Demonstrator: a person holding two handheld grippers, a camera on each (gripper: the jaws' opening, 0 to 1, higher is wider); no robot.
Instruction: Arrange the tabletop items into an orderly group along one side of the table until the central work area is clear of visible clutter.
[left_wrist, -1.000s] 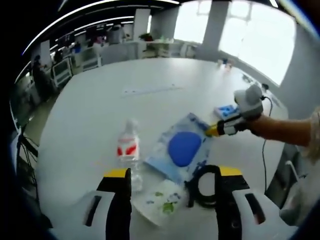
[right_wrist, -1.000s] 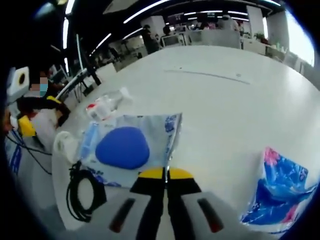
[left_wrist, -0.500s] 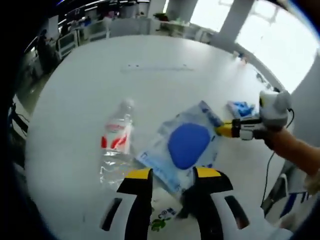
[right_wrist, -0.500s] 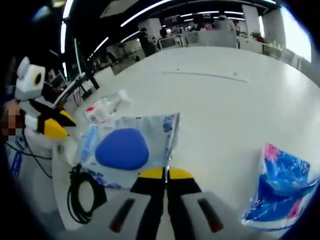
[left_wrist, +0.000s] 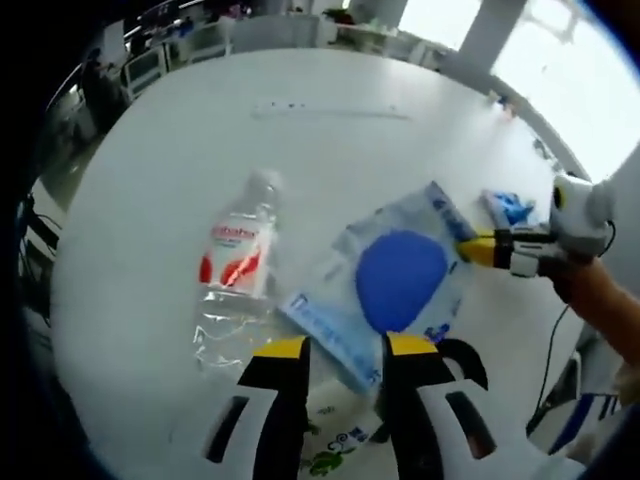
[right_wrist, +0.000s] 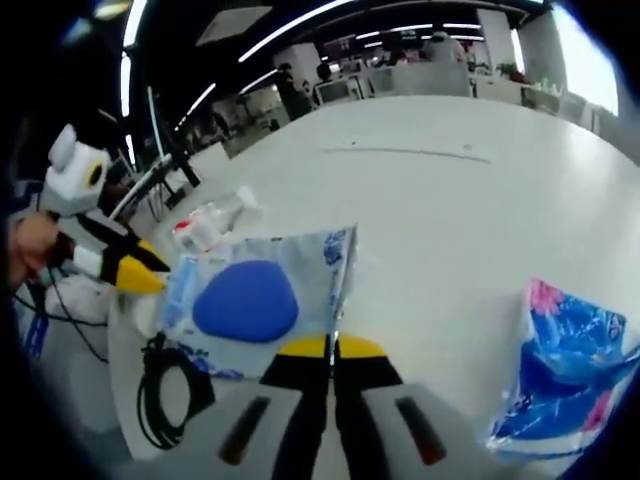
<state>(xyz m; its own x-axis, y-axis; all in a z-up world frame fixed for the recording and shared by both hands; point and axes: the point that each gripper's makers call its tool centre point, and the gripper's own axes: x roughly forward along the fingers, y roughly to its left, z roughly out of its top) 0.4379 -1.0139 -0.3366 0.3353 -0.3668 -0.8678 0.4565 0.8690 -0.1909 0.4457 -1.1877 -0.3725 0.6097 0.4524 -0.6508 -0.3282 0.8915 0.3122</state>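
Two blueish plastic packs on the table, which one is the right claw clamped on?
The clear pouch with the solid blue oval: the right claw pinches its edge. The blue-and-pink printed pack lies apart to the side, untouched.

I see a big white table (left_wrist: 150, 190). On it lie a clear water bottle (left_wrist: 232, 270) on its side, a clear bag (left_wrist: 385, 285) with a blue pad, a black cable (right_wrist: 165, 395), a printed packet (left_wrist: 335, 455) and a blue wrapper (right_wrist: 565, 365).

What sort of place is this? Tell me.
Probably an open-plan office: a large white table, strip ceiling lights, and desks with people beyond it.
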